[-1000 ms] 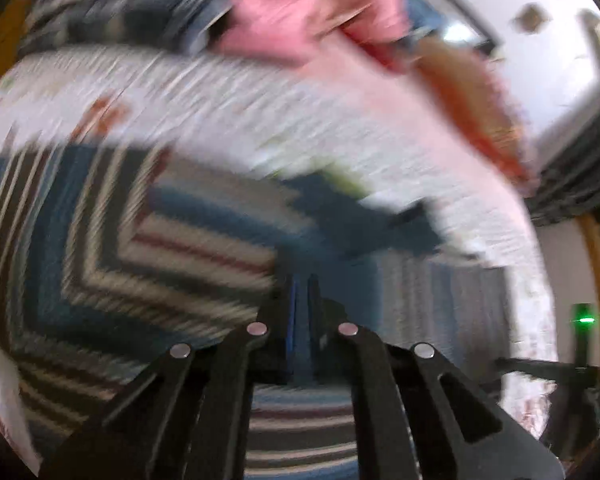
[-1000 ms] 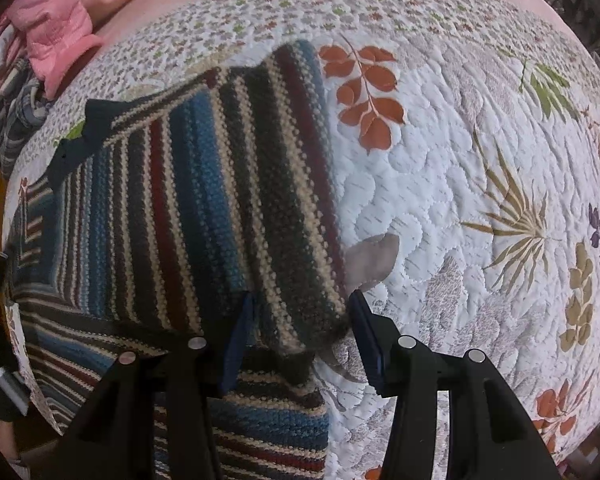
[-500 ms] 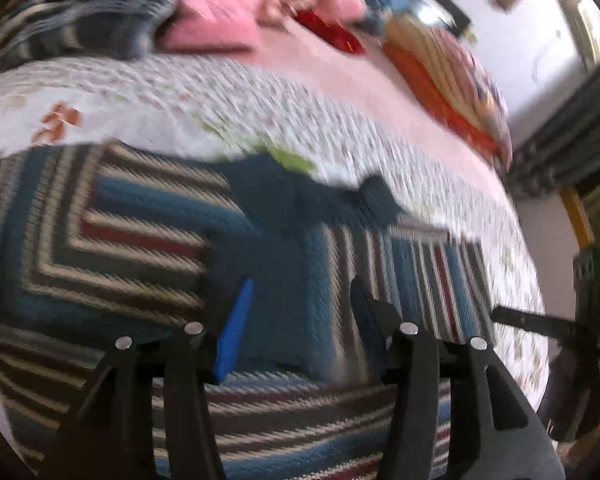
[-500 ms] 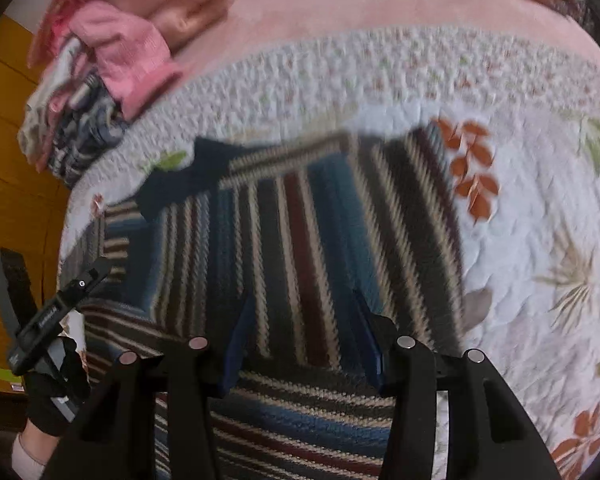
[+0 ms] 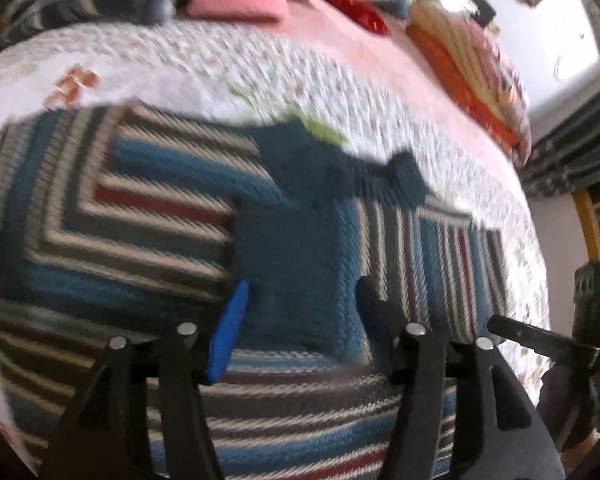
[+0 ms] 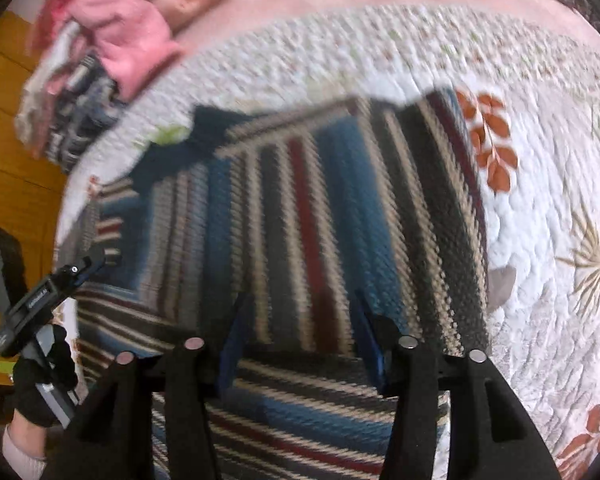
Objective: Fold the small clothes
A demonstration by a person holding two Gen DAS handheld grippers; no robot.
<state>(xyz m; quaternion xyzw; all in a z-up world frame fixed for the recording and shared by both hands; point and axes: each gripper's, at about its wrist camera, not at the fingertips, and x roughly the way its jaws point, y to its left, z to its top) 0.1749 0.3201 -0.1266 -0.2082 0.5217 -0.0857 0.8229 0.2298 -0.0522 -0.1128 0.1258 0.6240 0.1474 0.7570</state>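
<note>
Striped sweater (image 5: 148, 216) is lying folded on quilt (image 6: 540, 208); left gripper (image 5: 300, 312) and right gripper (image 6: 300, 328) are hovering over it, jaws wide, empty. Next: gripping an edge.

— What sort of place is this?

— A bedroom in a home. A white quilt (image 6: 540, 208) printed with leaves and flowers covers a bed, with a pink sheet (image 5: 340, 36) beyond it toward 12 o'clock.

— Anything else?

— A heap of pink and checked clothes (image 6: 100, 60) lies at about 10 o'clock in the right wrist view. In the left wrist view, folded orange and striped bedding (image 5: 468, 68) is stacked at 1 o'clock, a dark curtain (image 5: 572, 152) hangs at 2 o'clock, and a white wall (image 5: 560, 40) rises behind.

— And the floor?

— Yellow wood panelling (image 6: 16, 132) shows at 9 o'clock; floor or furniture, I cannot tell.
</note>
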